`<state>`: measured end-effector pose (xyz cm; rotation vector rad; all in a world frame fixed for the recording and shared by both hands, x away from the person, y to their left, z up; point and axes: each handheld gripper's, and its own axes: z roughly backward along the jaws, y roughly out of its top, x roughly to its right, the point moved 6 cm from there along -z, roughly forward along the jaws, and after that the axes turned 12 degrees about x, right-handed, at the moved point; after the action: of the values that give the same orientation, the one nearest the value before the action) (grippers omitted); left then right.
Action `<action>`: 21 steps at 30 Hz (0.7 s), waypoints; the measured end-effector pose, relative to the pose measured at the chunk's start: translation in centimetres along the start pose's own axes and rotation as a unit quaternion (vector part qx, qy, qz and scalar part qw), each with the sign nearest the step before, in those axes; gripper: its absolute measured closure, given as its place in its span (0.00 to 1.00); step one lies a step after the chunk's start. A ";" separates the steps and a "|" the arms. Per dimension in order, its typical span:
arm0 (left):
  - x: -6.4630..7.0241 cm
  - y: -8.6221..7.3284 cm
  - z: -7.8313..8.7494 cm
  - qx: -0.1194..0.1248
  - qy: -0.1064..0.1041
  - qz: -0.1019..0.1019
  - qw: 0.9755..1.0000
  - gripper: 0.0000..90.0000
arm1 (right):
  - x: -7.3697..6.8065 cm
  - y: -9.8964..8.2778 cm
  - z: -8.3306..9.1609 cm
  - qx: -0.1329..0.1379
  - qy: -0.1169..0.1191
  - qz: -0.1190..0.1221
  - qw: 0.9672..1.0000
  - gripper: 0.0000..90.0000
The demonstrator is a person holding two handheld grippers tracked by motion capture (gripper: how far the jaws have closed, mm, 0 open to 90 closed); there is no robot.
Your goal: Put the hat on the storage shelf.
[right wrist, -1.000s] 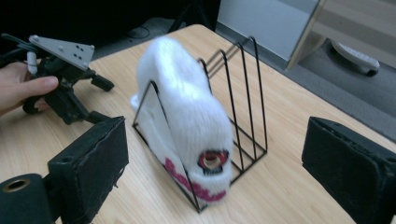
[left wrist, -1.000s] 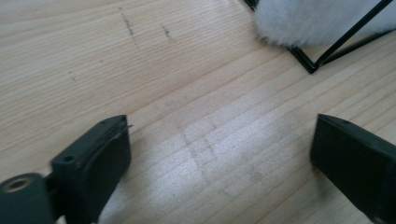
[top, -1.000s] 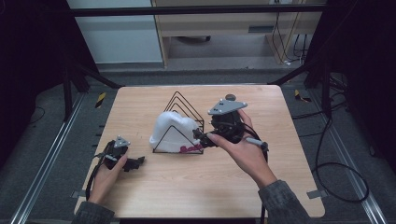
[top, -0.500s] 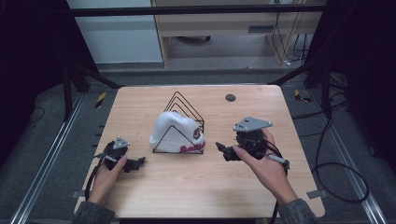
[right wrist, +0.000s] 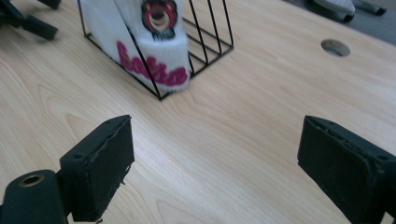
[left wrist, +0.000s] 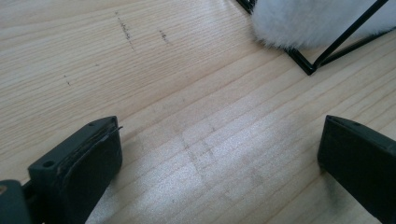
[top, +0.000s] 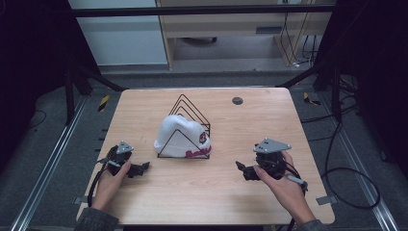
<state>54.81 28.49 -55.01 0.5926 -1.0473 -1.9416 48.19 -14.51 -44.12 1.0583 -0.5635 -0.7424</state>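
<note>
Overhead arrangement of a wooden bench [top: 250, 130] with 2 hand-held tools. We see a black wire rack [top: 185, 109] of triangular frames standing near the bench's middle, and a white knit hat [top: 180, 135] with pink lettering draped over its front frames, its cuff reaching down to the bench surface. A small round hole [top: 237, 100] marks the bench beyond the rack, toward the far edge.

The left tool [top: 139, 168] rests low on the bench at the near left, held by the left hand [top: 111, 179], just beside the rack's left corner. In the left gripper view we find its jaws spread wide with bare wood between them.

The right tool [top: 242, 169] sits at the near right, held by the right hand [top: 284, 187], apart from the rack. In the right gripper view its jaws are likewise spread, gripping nothing, facing the hat's lettered cuff.
</note>
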 end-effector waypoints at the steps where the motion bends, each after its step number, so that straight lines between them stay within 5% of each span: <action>1: 0.0 0.0 0.0 0.000 0.000 0.000 1.000 0.00 | 0.2 -0.5 0.0 -0.004 -0.002 -0.001 1.000 0.12; 13: 0.0 0.0 0.0 0.000 0.000 0.000 1.000 0.00 | 3.4 -6.9 -1.2 -0.045 -0.040 -0.044 0.997 0.13; 21: 0.0 0.0 0.0 0.000 0.000 0.000 1.000 0.00 | 4.9 -9.0 -1.6 -0.055 -0.062 -0.059 0.995 0.13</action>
<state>54.80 28.48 -55.02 0.5929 -1.0474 -1.9406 50.04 -20.00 -52.69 0.9538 -0.5614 -0.9380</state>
